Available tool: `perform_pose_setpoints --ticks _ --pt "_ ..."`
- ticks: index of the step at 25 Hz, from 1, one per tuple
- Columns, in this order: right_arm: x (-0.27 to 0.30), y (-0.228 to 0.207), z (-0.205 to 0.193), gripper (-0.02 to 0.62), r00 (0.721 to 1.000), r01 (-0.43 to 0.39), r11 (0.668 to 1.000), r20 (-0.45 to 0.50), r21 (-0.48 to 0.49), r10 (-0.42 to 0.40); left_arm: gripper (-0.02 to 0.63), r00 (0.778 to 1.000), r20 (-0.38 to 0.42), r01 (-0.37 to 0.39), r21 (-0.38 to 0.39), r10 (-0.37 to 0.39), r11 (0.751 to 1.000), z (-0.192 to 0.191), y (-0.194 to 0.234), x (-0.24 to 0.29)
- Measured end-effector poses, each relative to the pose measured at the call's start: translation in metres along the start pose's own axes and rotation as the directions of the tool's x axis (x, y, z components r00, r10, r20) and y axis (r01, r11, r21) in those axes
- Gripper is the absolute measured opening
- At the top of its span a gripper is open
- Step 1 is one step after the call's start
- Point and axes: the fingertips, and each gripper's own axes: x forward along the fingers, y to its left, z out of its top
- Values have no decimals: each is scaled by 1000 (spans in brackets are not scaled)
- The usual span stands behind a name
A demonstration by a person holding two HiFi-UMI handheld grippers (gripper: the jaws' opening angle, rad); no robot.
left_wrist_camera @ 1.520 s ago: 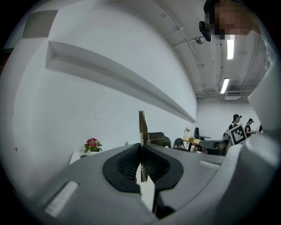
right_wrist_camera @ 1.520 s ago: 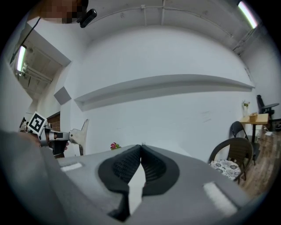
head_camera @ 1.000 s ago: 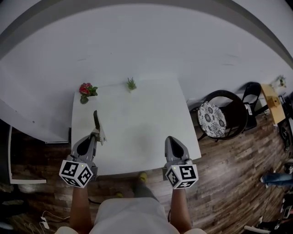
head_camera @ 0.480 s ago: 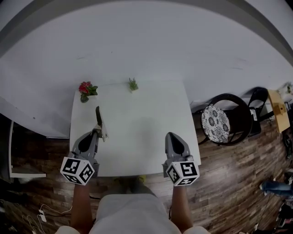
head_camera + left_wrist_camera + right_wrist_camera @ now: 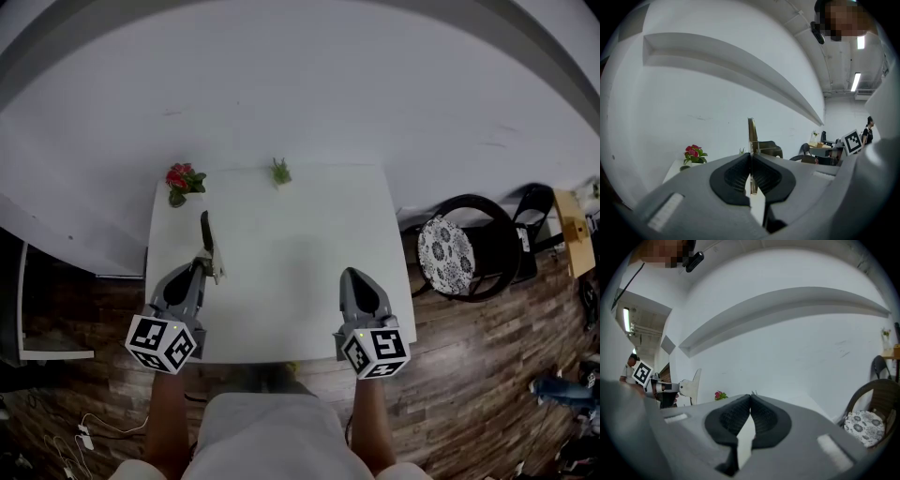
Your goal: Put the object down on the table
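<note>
Over the last second, both grippers edge forward over the table [image 5: 300, 225]. The left gripper [image 5: 201, 269] stays clamped on the flat tool [image 5: 206, 232], which juts ahead of its jaws, clear of the tabletop. The right gripper [image 5: 353, 274] is closed on nothing. Lowering the tool likely comes next.

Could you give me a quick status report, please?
Left tongs shut on thin flat utensil, over white square table. Right tongs shut, empty. Red-flowered plant and small green plant at far edge, clear.

left gripper [image 5: 208, 266]: farther in over the table [image 5: 300, 309], carrying the object [image 5: 205, 231]
right gripper [image 5: 355, 275]: forward too, seemingly past the near edge
</note>
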Motion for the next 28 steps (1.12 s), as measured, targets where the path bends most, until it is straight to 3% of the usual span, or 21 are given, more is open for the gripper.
perform_pose_setpoints --ticks 15,19,28 --pt "9 -3 -25 1 999 -9 1000 -35 15 10 11 997 -78 -6 5 6 1000 -42 4 20" --pt "11 -6 -31 0 999 -25 999 -43 22 26 11 996 -83 -16 -35 13 999 -57 6 27" --pt "16 -13 -38 0 997 -49 998 -56 25 51 11 985 -164 -42 18 44 999 -98 9 43"
